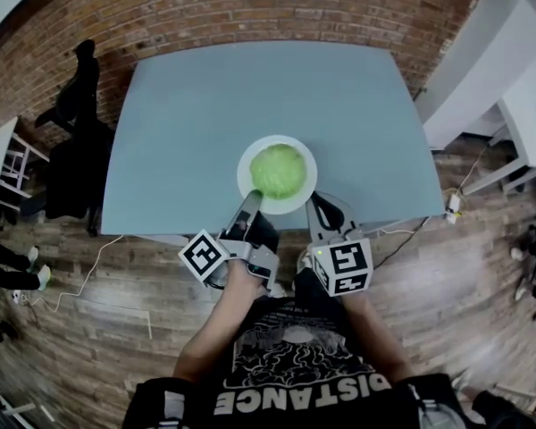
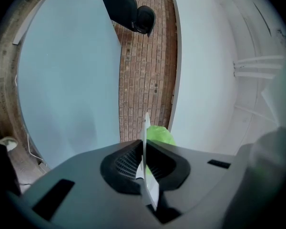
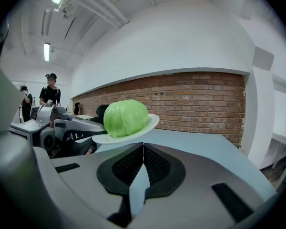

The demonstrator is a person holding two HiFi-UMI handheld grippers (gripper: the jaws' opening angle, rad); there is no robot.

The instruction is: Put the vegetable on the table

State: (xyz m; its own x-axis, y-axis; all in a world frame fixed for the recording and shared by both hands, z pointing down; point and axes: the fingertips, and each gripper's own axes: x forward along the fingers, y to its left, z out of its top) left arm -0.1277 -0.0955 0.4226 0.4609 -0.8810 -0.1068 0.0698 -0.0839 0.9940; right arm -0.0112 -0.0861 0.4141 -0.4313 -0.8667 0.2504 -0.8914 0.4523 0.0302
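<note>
A green cabbage [image 1: 278, 170] lies on a white plate [image 1: 247, 179] over the near edge of the grey-blue table [image 1: 250, 88]. My left gripper [image 1: 250, 207] is shut on the plate's near-left rim. In the left gripper view the plate's rim [image 2: 146, 128] runs edge-on between the jaws of the left gripper [image 2: 144, 152], with the cabbage [image 2: 159, 134] just beyond. In the right gripper view the plate [image 3: 147, 126] is tilted and raised off the table [image 3: 195, 144], with the cabbage [image 3: 126, 118] on it. My right gripper [image 3: 143, 149] is shut on nothing, just right of the plate [image 1: 327, 211].
A black chair [image 1: 76, 141] stands at the table's left side. White furniture [image 1: 518, 105] is to the right. A brick wall [image 1: 250, 7] runs behind the table. Two people [image 3: 50, 93] stand far off at the left. A cable [image 1: 89, 275] lies on the wooden floor.
</note>
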